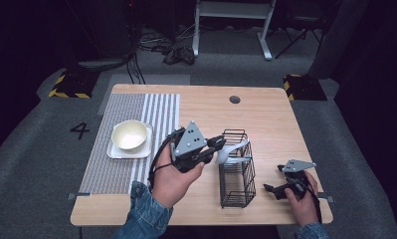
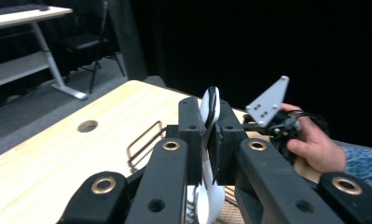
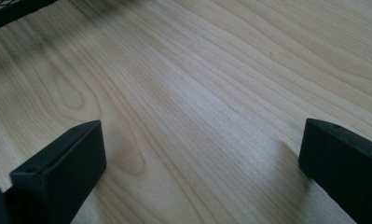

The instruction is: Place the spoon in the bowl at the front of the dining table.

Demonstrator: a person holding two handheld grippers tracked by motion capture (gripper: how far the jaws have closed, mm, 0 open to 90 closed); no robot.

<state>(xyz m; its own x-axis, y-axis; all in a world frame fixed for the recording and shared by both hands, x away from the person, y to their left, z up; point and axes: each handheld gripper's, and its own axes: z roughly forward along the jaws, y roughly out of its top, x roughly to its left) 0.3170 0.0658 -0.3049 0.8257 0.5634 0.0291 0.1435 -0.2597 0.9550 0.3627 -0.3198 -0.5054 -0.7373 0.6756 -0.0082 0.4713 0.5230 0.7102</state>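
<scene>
A person is working at a wooden worktop (image 1: 275,119) with a hand-held tool in each hand. The left tool (image 1: 217,144), raised near the middle of the worktop, is clenching one white spoon (image 1: 230,151) between its jaws, holding it just above one black wire basket (image 1: 237,179) that is standing toward the near edge. In the left gripper view, the spoon (image 2: 210,140) is sitting edge-on between the pads. The right tool (image 1: 269,188) is resting near the near right corner with its jaws spread wide and nothing between them. Toward the left edge, one cream bowl (image 1: 130,135) is sitting on one square white plate (image 1: 117,152), on one striped placemat (image 1: 111,169). The narrow grip on smooth ceramic is looking risky: the spoon could be pivoting or slipping out, or catching the basket's wire rim and tipping it.
</scene>
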